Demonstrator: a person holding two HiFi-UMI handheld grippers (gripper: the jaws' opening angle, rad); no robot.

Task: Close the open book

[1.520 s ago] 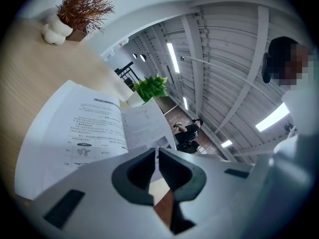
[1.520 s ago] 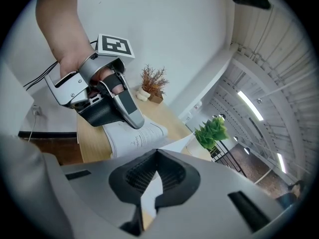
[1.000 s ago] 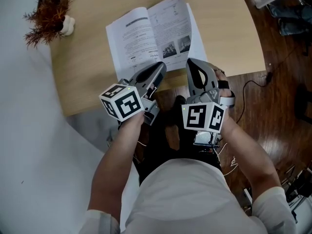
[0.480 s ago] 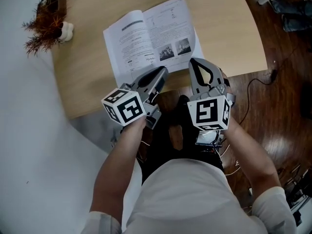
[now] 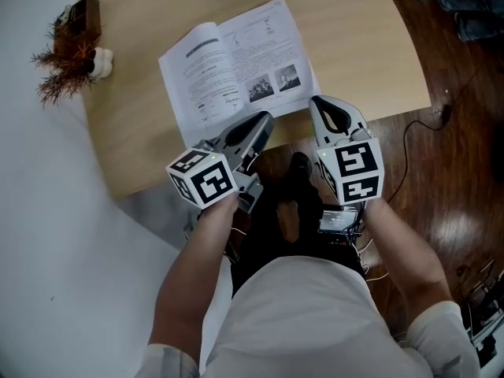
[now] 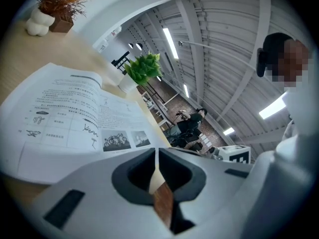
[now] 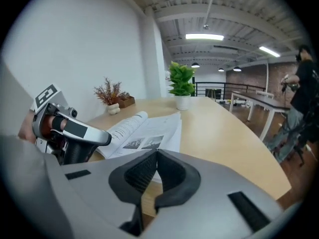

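An open book (image 5: 236,61) lies flat on the wooden table (image 5: 362,46), with print and small photos on its pages. My left gripper (image 5: 266,119) is shut with nothing in it, its tips at the book's near edge. My right gripper (image 5: 316,100) also looks shut and empty, just off the book's near right corner. In the left gripper view the book (image 6: 65,118) spreads out beyond the closed left gripper (image 6: 155,151). The right gripper view has the book (image 7: 144,131) ahead to the left of the right gripper (image 7: 156,153), with the left gripper (image 7: 75,131) beside it.
A dried plant in a small pot (image 5: 69,50) stands at the table's far left corner. A green plant in a white pot (image 7: 182,83) sits at the far end. The table's near edge (image 5: 236,160) is under my grippers. A cable (image 5: 417,132) lies on the wooden floor at right.
My right gripper has rolled about its own line, so its marker cube shows another face, and it has sunk a little toward the book's near right corner. The left gripper stayed shut and crept forward slightly.
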